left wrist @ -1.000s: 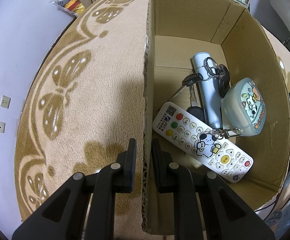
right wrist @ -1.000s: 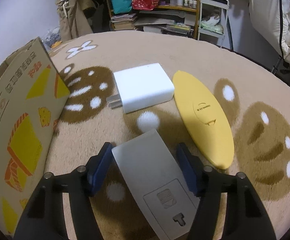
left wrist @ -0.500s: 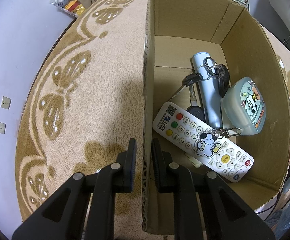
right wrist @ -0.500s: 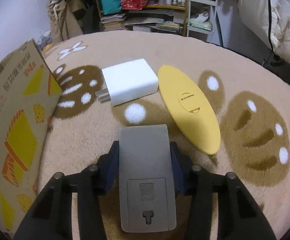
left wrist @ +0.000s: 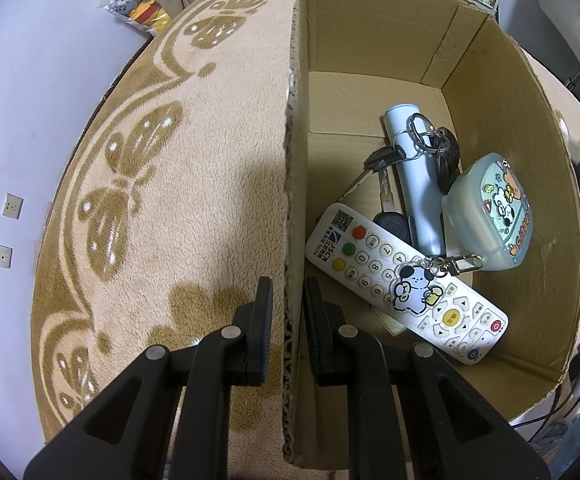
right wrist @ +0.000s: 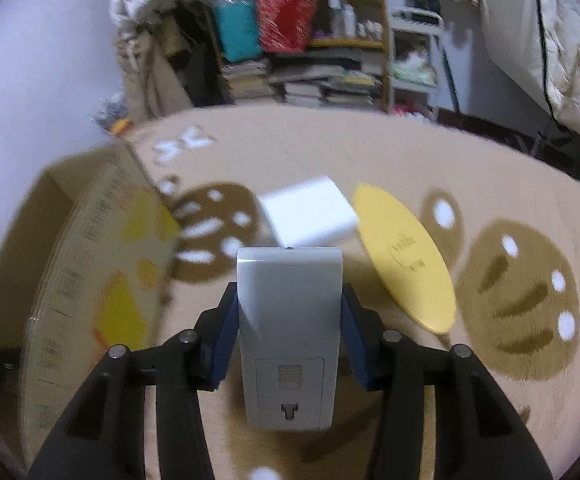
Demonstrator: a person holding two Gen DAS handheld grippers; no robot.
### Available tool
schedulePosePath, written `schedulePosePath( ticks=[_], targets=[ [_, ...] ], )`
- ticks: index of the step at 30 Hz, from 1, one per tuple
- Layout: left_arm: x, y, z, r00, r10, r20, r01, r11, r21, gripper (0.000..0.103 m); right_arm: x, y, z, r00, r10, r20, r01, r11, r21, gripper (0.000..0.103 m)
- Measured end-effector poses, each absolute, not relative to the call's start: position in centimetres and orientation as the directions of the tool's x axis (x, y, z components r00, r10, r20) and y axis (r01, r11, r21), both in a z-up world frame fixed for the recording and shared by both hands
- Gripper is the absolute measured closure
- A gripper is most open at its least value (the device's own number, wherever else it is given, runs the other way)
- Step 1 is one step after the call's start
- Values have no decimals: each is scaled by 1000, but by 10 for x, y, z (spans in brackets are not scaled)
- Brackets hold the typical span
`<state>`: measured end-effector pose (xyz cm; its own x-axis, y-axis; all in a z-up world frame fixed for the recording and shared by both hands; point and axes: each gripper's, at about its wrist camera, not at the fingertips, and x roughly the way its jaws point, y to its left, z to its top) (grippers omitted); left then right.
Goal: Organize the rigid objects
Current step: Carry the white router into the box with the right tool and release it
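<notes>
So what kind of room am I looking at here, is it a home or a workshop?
Most likely a lived-in home room, perhaps a bedroom: a plush patterned rug, cluttered shelves with stacked books, and hanging bedding or fabric at the right.

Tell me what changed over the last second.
The right gripper closed on the grey rectangular device and lifted it off the beige rug. The left gripper stayed clamped on the cardboard box's wall; the white remote inside, white charger and yellow oval case didn't move.
</notes>
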<state>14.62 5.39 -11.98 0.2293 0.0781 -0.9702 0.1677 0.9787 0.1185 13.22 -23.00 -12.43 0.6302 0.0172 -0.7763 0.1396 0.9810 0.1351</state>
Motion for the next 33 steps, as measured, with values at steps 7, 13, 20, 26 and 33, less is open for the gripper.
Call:
schedulePosePath(
  ticks=[7,13,20,26,33],
  targets=[
    [146,55,-119,230,79,-970,169,978,120,88,131,-195,-83,710,69,-701,39,990,137,52],
    [146,54,-119,232,83,-969,173,977,125,88,121,-172,-47,785,100,-611,-20,991,135,52],
    [146,54,-119,232,84,-969,173,977,126,88,106,-158,-14,828,194,-526,-91,972,216,52],
    [145,54,-120,231,80,-970,170,978,121,88,100,-142,-8,815,297,-497,-164,941,295,52],
    [145,55,-119,229,76,-970,168,979,116,88,104,-126,-29,752,383,-536,-204,909,363,52]
  ],
)
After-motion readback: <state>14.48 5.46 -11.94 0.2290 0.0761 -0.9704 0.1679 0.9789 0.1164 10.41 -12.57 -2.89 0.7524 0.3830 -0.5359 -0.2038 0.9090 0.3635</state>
